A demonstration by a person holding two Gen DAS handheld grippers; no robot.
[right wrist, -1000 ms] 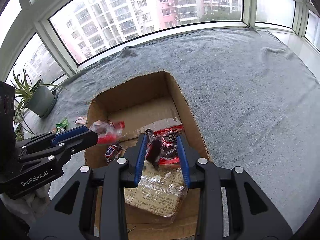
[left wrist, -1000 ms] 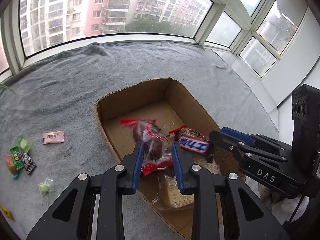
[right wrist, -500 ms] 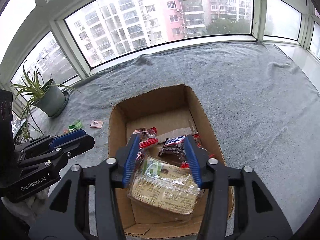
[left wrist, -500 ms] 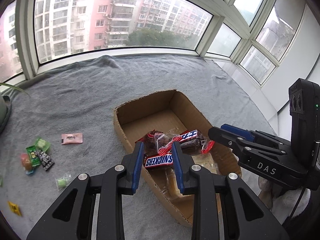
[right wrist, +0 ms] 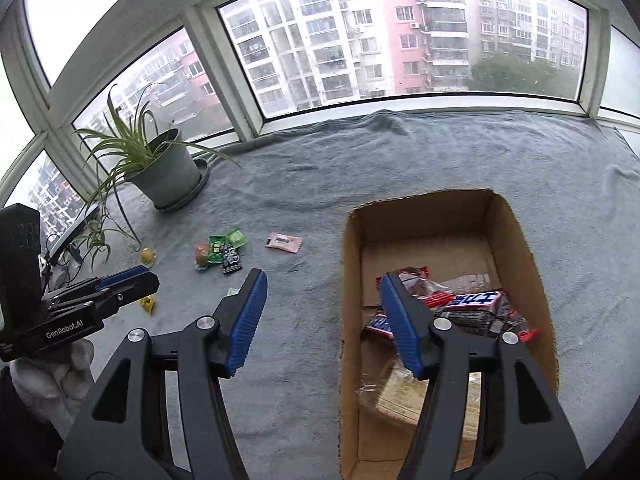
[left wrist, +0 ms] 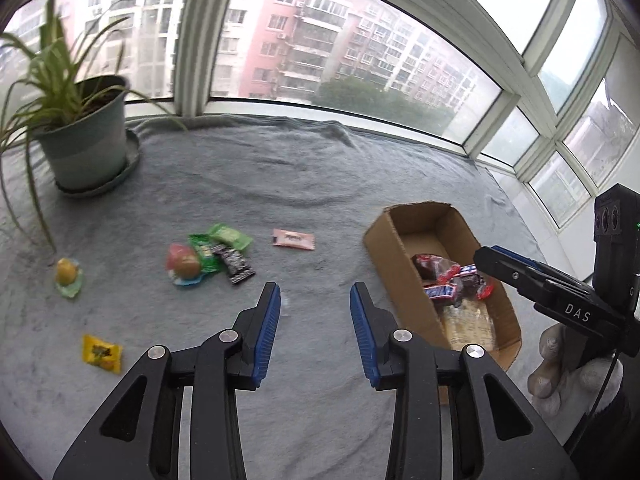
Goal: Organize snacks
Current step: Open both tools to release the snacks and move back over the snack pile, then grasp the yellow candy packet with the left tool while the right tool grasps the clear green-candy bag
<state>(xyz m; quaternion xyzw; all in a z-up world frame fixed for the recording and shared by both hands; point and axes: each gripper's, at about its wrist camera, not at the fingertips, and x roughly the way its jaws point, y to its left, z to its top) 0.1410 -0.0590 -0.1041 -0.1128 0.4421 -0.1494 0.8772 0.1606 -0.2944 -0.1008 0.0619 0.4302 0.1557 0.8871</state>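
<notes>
A cardboard box (left wrist: pixel 384 256) (right wrist: pixel 520 236) on the grey cloth holds Snickers bars (left wrist: pixel 440 291) (right wrist: pixel 474 300) and a clear packet of biscuits (left wrist: pixel 468 322). My left gripper (left wrist: pixel 315 316) is open and empty, above the cloth left of the box. My right gripper (right wrist: pixel 320 316) is open and empty, over the box's left wall. Loose snacks lie to the left: a pink packet (left wrist: pixel 293 239) (right wrist: pixel 283 242), a green and black cluster (left wrist: pixel 212 258) (right wrist: pixel 220 254), a yellow packet (left wrist: pixel 101 353) and a yellow sweet (left wrist: pixel 67 274).
A potted plant (left wrist: pixel 86 148) (right wrist: pixel 164 172) stands at the back left by the window. The grey cloth (left wrist: pixel 280 176) covers the whole ledge. The right gripper's body (left wrist: pixel 576 304) shows beside the box in the left wrist view.
Both grippers let go of their snack bars into the box, opened wide and pulled back. The left one swung left toward the loose snacks.
</notes>
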